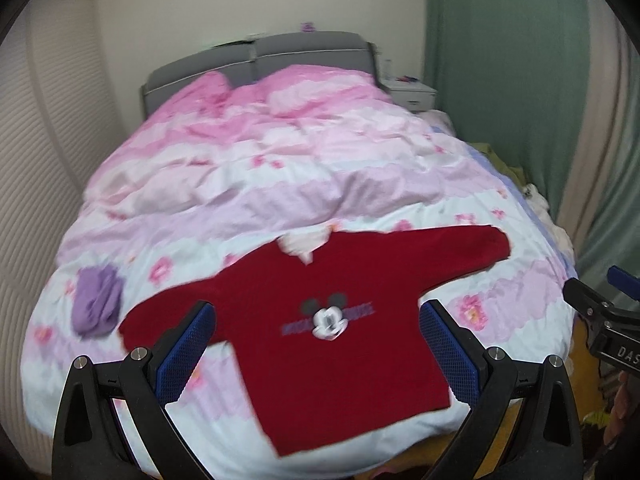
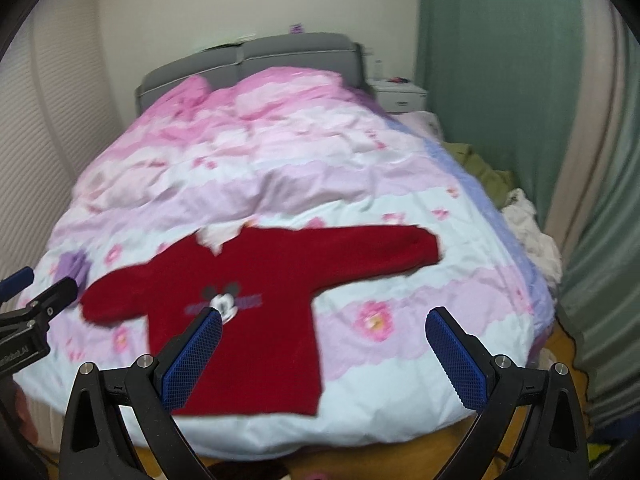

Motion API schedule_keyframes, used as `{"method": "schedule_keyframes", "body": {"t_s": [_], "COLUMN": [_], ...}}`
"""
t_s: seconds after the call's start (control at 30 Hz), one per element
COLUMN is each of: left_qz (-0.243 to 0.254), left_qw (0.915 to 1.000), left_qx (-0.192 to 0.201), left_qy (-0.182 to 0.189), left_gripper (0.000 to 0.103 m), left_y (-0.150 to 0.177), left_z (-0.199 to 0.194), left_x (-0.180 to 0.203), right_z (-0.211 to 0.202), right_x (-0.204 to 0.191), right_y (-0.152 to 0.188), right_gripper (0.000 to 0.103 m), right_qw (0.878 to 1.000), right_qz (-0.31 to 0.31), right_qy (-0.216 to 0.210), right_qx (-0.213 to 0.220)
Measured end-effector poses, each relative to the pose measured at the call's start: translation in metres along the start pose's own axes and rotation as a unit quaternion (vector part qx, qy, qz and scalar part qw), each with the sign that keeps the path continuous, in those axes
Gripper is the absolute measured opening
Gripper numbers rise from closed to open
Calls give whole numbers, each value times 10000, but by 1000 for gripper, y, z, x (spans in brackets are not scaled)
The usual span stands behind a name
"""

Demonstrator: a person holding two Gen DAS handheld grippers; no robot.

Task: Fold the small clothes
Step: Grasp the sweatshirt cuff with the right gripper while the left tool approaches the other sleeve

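The red sweater (image 1: 320,320) is lying flat on the bed (image 1: 280,184), sleeves spread for folding. Both grippers, left (image 1: 318,344) and right (image 2: 324,354), are hovering at 6 o'clock, jaws gaping and holding nothing.

A wide bed carries a rumpled pink, white and lilac flowered duvet (image 1: 280,168). A grey padded headboard (image 1: 256,60) stands at its far end, a white bedside cabinet (image 1: 412,94) at far right. Green curtains (image 1: 500,80) hang along the right.
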State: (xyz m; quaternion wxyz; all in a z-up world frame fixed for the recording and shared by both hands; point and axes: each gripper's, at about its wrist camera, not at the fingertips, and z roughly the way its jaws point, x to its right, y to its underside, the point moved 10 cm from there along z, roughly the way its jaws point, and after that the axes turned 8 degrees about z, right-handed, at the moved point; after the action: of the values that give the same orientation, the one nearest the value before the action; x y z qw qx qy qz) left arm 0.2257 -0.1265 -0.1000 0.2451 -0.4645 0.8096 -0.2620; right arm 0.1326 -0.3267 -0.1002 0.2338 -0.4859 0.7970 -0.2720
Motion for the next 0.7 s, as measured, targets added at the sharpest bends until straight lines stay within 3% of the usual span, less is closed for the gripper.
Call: {"method": "schedule_keyframes", "body": {"t_s": [0.2, 0.37, 0.57, 0.7], "left_qz": [310, 241, 247, 305], "left_qw": [9989, 9979, 9931, 9864], "left_qx": [-183, -574, -1141, -1614], "left_qy": [300, 202, 66, 22], "left_gripper": [103, 103, 103, 103], "left_y": [-44, -69, -80, -72], "left_z": [63, 127, 208, 249], "left_x": [67, 123, 189, 218], "right_z": [44, 107, 205, 262], "right_x": [49, 100, 165, 197], "right_y": [-25, -48, -58, -47], "right_gripper": [103, 103, 98, 90], "right_qw": [9989, 9990, 9933, 9871], "right_qz": [281, 338, 680, 769], "right_qy": [384, 244, -166, -175], "right_qx": [9, -179, -916, -1394]}}
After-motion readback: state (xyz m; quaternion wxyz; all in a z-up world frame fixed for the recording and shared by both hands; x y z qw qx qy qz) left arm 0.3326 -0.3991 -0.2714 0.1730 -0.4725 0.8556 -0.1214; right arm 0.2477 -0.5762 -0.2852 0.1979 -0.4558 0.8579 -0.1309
